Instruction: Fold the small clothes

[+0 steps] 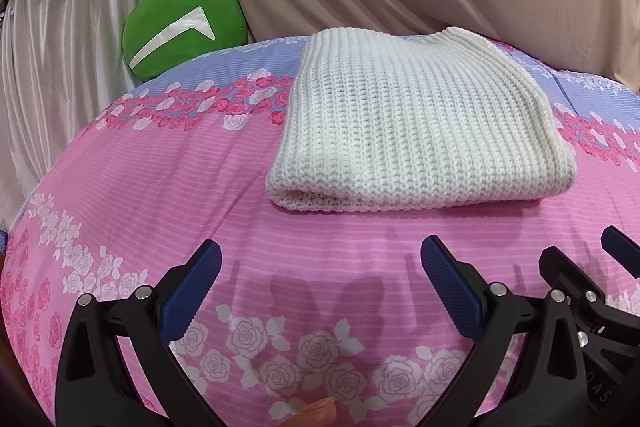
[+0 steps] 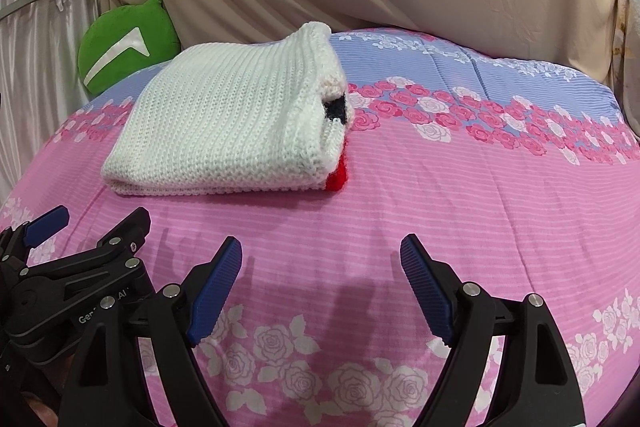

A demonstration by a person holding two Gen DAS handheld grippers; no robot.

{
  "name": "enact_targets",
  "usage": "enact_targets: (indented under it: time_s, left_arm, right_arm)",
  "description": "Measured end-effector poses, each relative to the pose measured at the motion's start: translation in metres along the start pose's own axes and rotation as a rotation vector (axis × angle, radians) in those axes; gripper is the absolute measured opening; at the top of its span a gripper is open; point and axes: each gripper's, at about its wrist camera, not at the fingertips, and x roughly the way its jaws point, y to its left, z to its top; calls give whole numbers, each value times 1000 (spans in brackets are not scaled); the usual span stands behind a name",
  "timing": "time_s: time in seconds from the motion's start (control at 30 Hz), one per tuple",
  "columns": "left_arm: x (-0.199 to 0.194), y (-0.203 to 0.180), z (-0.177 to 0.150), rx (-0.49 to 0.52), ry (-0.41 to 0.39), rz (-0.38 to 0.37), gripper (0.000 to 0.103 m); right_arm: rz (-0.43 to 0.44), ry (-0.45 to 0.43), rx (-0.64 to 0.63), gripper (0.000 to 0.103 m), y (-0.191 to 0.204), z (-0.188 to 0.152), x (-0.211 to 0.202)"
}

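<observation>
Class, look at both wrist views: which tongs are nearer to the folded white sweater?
Left, narrowly. The left tongs sit open almost straight before the white sweater; the right tongs sit open beside them, offset toward its right edge.

Before you, the folded knit sweater (image 1: 416,123) is ribbed white; at its right edge you see a black patch and a red patch (image 2: 338,179). The bedspread (image 1: 328,243) under the sweater is pink with fine pale stripes, lavender-blue beyond it, banded with pink and white roses. Left of the sweater, your view shows a green cushion (image 1: 180,27) with a white chevron. Each hand-held gripper (image 1: 320,267) (image 2: 322,267) is black with blue ridged pads.
</observation>
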Motion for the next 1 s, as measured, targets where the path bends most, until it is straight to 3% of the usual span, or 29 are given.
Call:
enact_targets:
  time_s: [1.0]
  left_arm:
    - [3, 0, 0, 9, 14, 8, 98]
  right_arm:
    - [-29, 4, -10, 80, 2, 0, 1]
